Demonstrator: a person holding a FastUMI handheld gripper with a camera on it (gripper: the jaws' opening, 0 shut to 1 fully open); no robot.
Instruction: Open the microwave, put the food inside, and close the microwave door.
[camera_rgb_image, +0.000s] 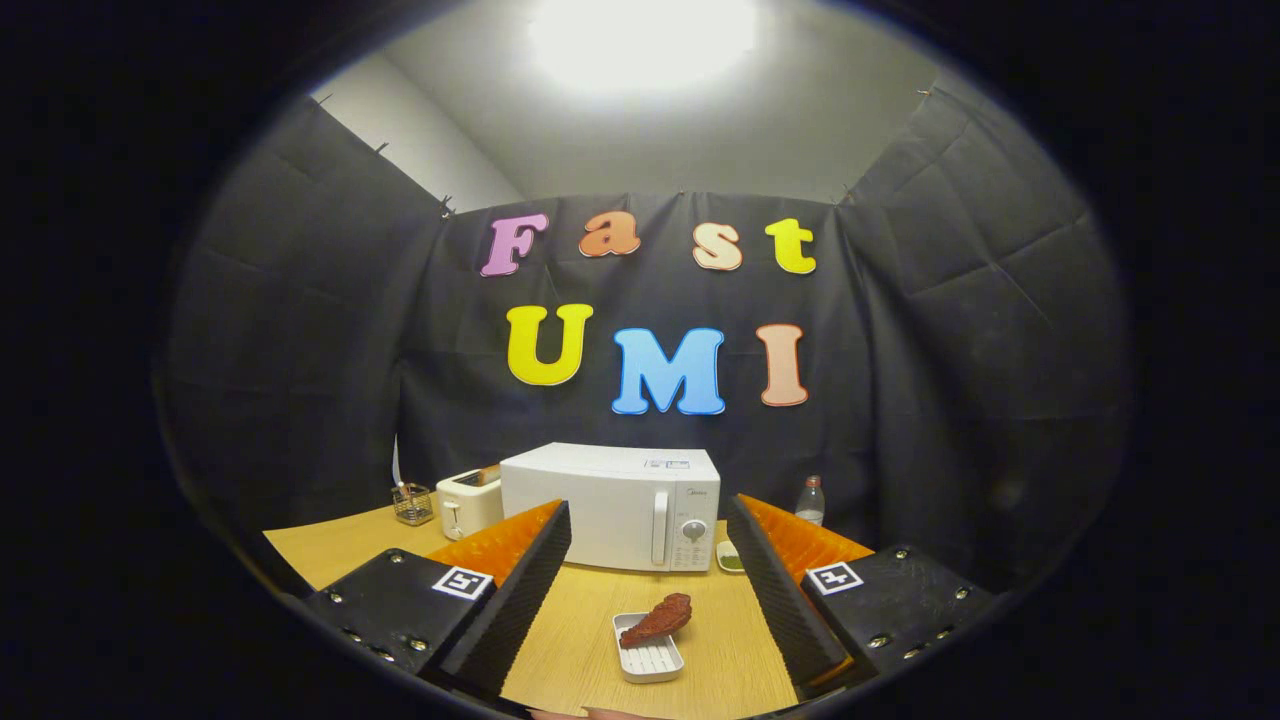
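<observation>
We saw wooden table (330, 555) across lower part of frame. White microwave (610, 505) stood at centre, door closed, at far side of table. White toaster (468, 503) just left of it, small wire basket (412, 504) further left. Gripper (650, 575) at bottom centre, fingers wide apart, holding nothing. Food (657, 619), reddish-brown piece, lay on small white tray (648, 660) between fingers, lower centre. Clear bottle (810, 500) right of microwave; small green-filled dish (730, 558) at its lower right corner.
</observation>
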